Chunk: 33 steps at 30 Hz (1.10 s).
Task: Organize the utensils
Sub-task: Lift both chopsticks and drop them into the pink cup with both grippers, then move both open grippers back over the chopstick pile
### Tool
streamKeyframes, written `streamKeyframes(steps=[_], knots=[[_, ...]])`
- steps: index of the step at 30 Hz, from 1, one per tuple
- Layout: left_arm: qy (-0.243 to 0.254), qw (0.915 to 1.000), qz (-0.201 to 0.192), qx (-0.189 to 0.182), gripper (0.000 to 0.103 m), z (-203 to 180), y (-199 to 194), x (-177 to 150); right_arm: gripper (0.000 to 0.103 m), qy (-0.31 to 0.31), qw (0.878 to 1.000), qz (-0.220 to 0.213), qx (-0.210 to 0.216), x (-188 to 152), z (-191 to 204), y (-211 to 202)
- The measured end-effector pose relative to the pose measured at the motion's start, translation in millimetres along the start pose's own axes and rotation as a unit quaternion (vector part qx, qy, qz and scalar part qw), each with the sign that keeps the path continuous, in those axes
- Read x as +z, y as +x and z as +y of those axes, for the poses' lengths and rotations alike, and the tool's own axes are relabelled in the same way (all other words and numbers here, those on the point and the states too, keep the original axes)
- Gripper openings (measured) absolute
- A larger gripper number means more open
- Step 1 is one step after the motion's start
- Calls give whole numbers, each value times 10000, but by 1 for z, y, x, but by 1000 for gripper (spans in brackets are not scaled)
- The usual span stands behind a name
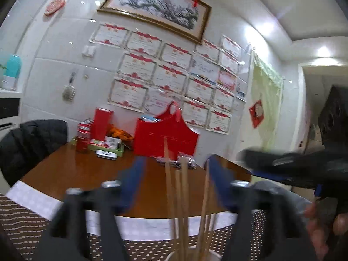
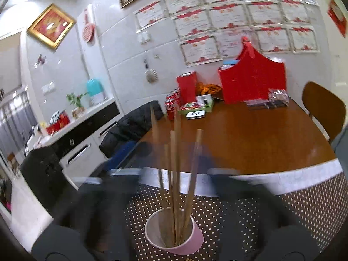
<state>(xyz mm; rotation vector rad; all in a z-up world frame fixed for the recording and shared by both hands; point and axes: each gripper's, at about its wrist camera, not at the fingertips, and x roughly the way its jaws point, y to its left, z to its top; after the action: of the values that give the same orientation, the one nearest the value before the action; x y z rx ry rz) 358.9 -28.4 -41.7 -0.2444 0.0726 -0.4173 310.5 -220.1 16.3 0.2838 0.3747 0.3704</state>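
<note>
Several wooden chopsticks (image 2: 175, 174) stand upright in a pink cup (image 2: 174, 235) on a brown dotted mat (image 2: 239, 217). In the left wrist view the chopsticks (image 1: 182, 195) rise between my left gripper's (image 1: 176, 163) blue fingers (image 1: 134, 174), which stand wide apart and touch nothing; only the cup's rim (image 1: 193, 254) shows at the bottom edge. My right gripper (image 2: 174, 150) is heavily blurred; its dark blue fingers (image 2: 139, 150) sit on either side of the chopsticks, apparently spread apart. The right gripper's body (image 1: 293, 163) shows at the right in the left wrist view.
A brown wooden table (image 2: 250, 134) carries a red gift bag (image 2: 252, 80), a red box (image 2: 187, 87), red cans (image 2: 171, 104), a green tray (image 2: 202, 106) and a white device (image 2: 195, 114). A black jacket (image 2: 132, 126) hangs over a chair at the left; a wooden chair (image 2: 322, 108) stands at the right.
</note>
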Motion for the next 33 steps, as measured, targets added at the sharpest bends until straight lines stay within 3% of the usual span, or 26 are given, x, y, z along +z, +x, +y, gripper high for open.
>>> streamKeyframes(steps=[3, 6, 15, 24, 33], knots=[[133, 9999, -15, 72, 80, -2, -17, 9, 97, 162, 9998, -107, -97, 1, -6, -15], [241, 9995, 114, 151, 83, -7, -36, 17, 97, 278, 9991, -122, -288, 0, -12, -30], [609, 9932, 896, 422, 87, -31, -94, 19, 97, 421, 9969, 208, -638, -48, -26, -73], [941, 9835, 1464, 502, 87, -49, -135, -11, 97, 588, 9915, 879, -760, -115, -43, -93], [862, 9746, 2022, 437, 87, -48, -144, -54, 97, 254, 9844, 1455, -958, -125, -34, -106]])
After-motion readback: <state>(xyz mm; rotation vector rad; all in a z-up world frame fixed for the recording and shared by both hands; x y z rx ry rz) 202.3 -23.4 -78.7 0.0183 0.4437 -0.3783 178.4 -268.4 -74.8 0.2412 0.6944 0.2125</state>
